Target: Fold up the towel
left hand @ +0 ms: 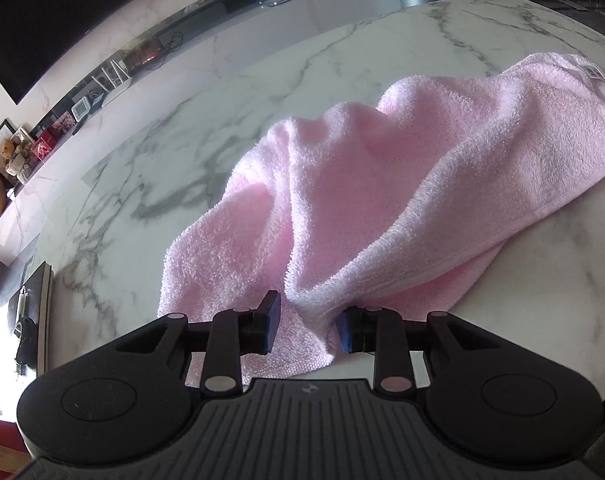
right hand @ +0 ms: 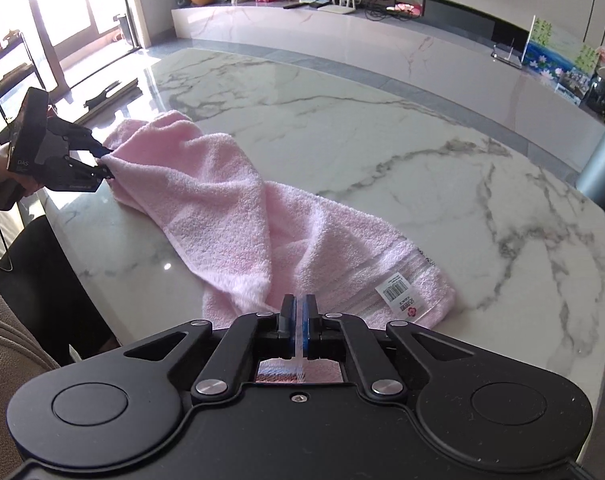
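In the left wrist view, your left gripper (left hand: 308, 326) sits at the bottom middle of the frame with its jaws wide apart. A bunched end of the pink towel (left hand: 382, 184) lies between them and touches the right pad, but nothing pinches it yet. From there the towel runs in a long band up to the upper right of the frame, over the marble table (left hand: 222, 120), to the end with the white label (left hand: 592, 70). In the right wrist view, your right gripper (right hand: 298, 328) is at the bottom middle, jaws almost together, with a thin bit of pink cloth between the pads, so it looks to be holding the label end. The towel (right hand: 230, 216) stretches from here up to the left, twisted in the middle, and your left gripper (right hand: 104, 164) waits at its far end at middle left. So the towel's long line runs from one gripper to the other, and each has its own end nearest.
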`<control>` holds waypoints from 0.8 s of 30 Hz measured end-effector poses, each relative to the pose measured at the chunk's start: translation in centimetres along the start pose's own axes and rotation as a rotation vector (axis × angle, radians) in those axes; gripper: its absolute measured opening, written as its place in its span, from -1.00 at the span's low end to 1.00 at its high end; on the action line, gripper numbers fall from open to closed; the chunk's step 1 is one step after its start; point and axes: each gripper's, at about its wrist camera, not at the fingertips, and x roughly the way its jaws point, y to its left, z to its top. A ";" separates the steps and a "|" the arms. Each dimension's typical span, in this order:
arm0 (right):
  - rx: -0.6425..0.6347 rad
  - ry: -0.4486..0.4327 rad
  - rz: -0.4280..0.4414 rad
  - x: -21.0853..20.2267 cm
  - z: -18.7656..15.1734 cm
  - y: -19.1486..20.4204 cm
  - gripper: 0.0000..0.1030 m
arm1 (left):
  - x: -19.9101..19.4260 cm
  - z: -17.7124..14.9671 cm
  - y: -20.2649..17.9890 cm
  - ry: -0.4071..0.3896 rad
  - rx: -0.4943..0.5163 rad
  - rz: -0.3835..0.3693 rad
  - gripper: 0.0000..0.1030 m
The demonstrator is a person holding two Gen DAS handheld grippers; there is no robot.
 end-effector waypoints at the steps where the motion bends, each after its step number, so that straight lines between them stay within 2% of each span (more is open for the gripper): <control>1: 0.003 -0.012 -0.019 -0.6 0.2 -0.1 -0.99 | 0.1 0.1 -0.1 0.001 -0.001 0.007 -0.46; 4: 0.009 -0.020 -0.020 -1.7 0.6 -0.5 -0.98 | 0.3 0.3 -0.1 -0.001 -0.016 0.010 -0.46; 6: 0.008 -0.024 0.010 -1.9 0.4 -0.6 -0.95 | 0.3 0.4 0.2 0.004 -0.037 -0.005 -0.59; 7: 0.008 -0.019 0.032 -1.6 0.1 -0.5 -0.95 | 0.3 0.4 0.3 0.006 -0.047 -0.013 -0.71; 11: -0.013 0.036 0.121 0.6 -1.0 0.0 -0.90 | -0.3 0.5 1.0 0.000 -0.079 -0.024 -0.92; 14: -0.042 0.066 0.161 2.3 -1.3 0.3 -0.75 | -1.0 0.6 1.6 -0.010 -0.102 -0.015 -0.93; 17: -0.094 0.107 0.186 4.0 -1.4 0.5 -0.38 | -1.6 0.9 2.0 -0.018 -0.113 -0.010 -0.93; 24: -0.256 0.207 0.229 7.3 -1.6 1.2 -0.34 | -2.5 1.9 2.7 -0.024 -0.149 -0.008 -0.93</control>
